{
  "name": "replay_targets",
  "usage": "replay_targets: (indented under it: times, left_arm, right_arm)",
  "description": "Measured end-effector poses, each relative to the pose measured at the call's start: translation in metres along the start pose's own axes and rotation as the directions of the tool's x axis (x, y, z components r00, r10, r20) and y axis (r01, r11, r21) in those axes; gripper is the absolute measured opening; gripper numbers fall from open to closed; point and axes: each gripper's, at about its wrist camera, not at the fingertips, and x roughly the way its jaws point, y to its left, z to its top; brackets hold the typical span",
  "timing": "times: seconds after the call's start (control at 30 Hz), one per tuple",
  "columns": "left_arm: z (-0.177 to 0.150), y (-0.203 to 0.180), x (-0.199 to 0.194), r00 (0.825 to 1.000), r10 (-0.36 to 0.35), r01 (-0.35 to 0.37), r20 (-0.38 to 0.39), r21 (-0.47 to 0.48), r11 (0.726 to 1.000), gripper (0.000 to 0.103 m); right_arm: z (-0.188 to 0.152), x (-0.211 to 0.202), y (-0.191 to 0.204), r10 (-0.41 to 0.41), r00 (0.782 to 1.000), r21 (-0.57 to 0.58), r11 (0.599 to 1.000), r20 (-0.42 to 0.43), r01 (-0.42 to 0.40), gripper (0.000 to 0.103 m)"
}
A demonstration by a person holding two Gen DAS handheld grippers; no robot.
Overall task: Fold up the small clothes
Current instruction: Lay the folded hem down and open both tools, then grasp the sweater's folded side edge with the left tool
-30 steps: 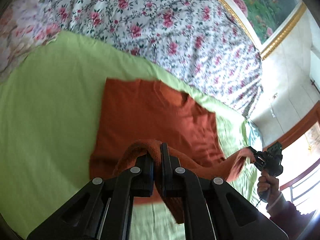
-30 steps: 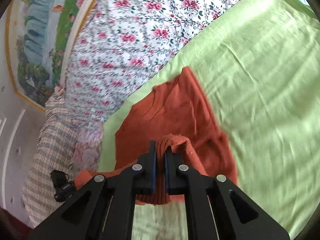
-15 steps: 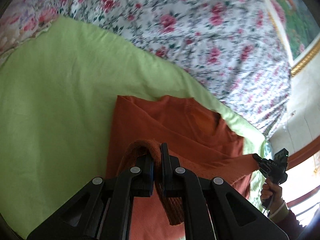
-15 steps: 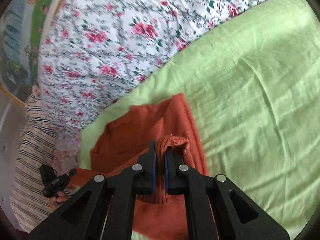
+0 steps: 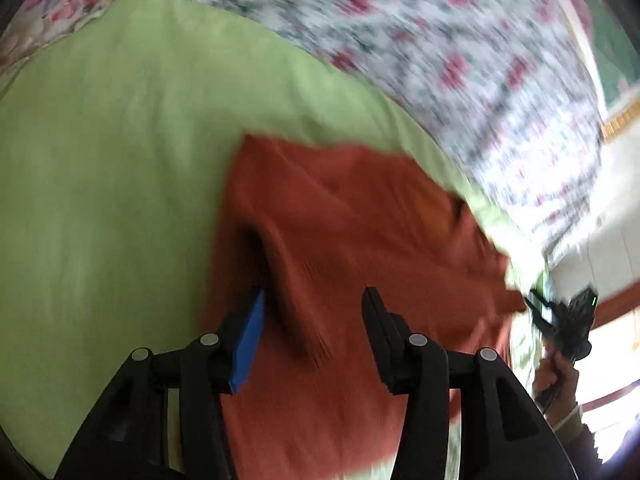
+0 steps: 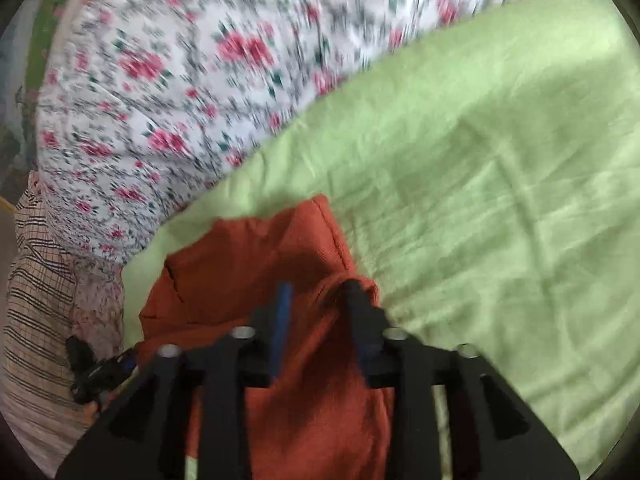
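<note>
With both tools spread, the rust garment (image 5: 360,240) lies loose.
Left tool (image 5: 314,304), right tool (image 6: 318,296): apart over it on green sheet (image 5: 100,160).

A home bedroom: a bed spread with a green sheet (image 6: 480,152), and beyond the sheet a white quilt with pink flowers (image 6: 168,72). Past the quilt, a gold picture frame (image 5: 618,122) hangs on a pale wall (image 5: 612,248).
</note>
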Motion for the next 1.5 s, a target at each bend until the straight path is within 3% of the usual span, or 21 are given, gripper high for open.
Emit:
replay_targets:
  times: [0.07, 0.1, 0.17, 0.23, 0.33, 0.4, 0.5, 0.6, 0.73, 0.8, 1.03, 1.3, 1.5]
  left_arm:
    - [-0.024, -0.015, 0.006, 0.999, -0.024, 0.026, -0.047, 0.033, 0.999, 0.049]
    - [-0.039, -0.025, 0.016, 0.995, -0.035, 0.04, -0.089, 0.055, 0.998, 0.049]
    - [-0.055, -0.039, 0.032, 0.989, -0.028, 0.042, -0.144, 0.096, 0.994, 0.05]
    - [-0.062, -0.056, 0.047, 0.988, 0.027, -0.001, -0.154, 0.167, 0.986, 0.054]
    - [-0.046, -0.066, 0.061, 0.988, 0.05, -0.018, -0.145, 0.214, 0.977, 0.056]
    - [-0.02, -0.062, 0.067, 0.99, 0.05, -0.023, -0.129, 0.207, 0.978, 0.054]
    - [0.022, -0.051, 0.069, 0.994, 0.069, -0.055, -0.08, 0.165, 0.985, 0.045]
    - [0.06, -0.041, 0.059, 0.993, 0.118, -0.12, 0.023, 0.106, 0.987, 0.049]
    - [0.086, -0.025, 0.039, 0.983, 0.143, -0.145, 0.116, 0.013, 0.989, 0.053]
    - [0.086, -0.019, 0.029, 0.977, 0.161, -0.16, 0.143, -0.023, 0.987, 0.055]
    - [0.03, -0.001, -0.004, 0.983, 0.125, -0.115, 0.133, -0.085, 0.99, 0.055]
    - [-0.075, -0.02, -0.031, 0.999, 0.045, -0.044, 0.029, -0.044, 0.998, 0.06]
    - [-0.14, -0.016, -0.037, 0.998, -0.015, 0.011, -0.057, -0.058, 0.998, 0.063]
  right_arm:
    - [-0.017, -0.018, 0.008, 0.013, 0.999, -0.023, 1.0, 0.038, -0.013, 0.041]
    - [-0.03, -0.019, 0.015, 0.039, 0.999, -0.053, 0.998, 0.01, -0.039, 0.041]
    - [-0.054, -0.009, 0.032, 0.057, 0.994, -0.142, 0.987, -0.091, -0.069, 0.041]
    - [-0.082, 0.014, 0.052, 0.02, 0.976, -0.28, 0.956, -0.216, -0.081, 0.041]
    - [-0.096, 0.044, 0.066, -0.064, 0.955, -0.408, 0.911, -0.289, -0.063, 0.041]
    - [-0.084, 0.057, 0.072, -0.083, 0.959, -0.468, 0.882, -0.27, -0.055, 0.039]
    - [-0.047, 0.072, 0.072, -0.108, 0.971, -0.489, 0.872, -0.211, -0.01, 0.037]
    - [0.0, 0.071, 0.069, -0.126, 0.989, -0.446, 0.892, -0.079, 0.078, 0.037]
    - [0.048, 0.051, 0.059, -0.096, 0.994, -0.313, 0.944, 0.045, 0.105, 0.039]
    - [0.055, 0.045, 0.057, -0.088, 0.994, -0.291, 0.951, 0.06, 0.102, 0.039]
    - [0.016, 0.026, 0.051, -0.077, 0.997, -0.272, 0.959, 0.012, 0.077, 0.039]
    - [-0.078, 0.012, 0.061, -0.04, 0.995, -0.195, 0.981, -0.092, 0.022, 0.039]
    - [-0.135, -0.001, 0.069, -0.041, 0.989, -0.146, 0.989, -0.14, 0.021, 0.039]
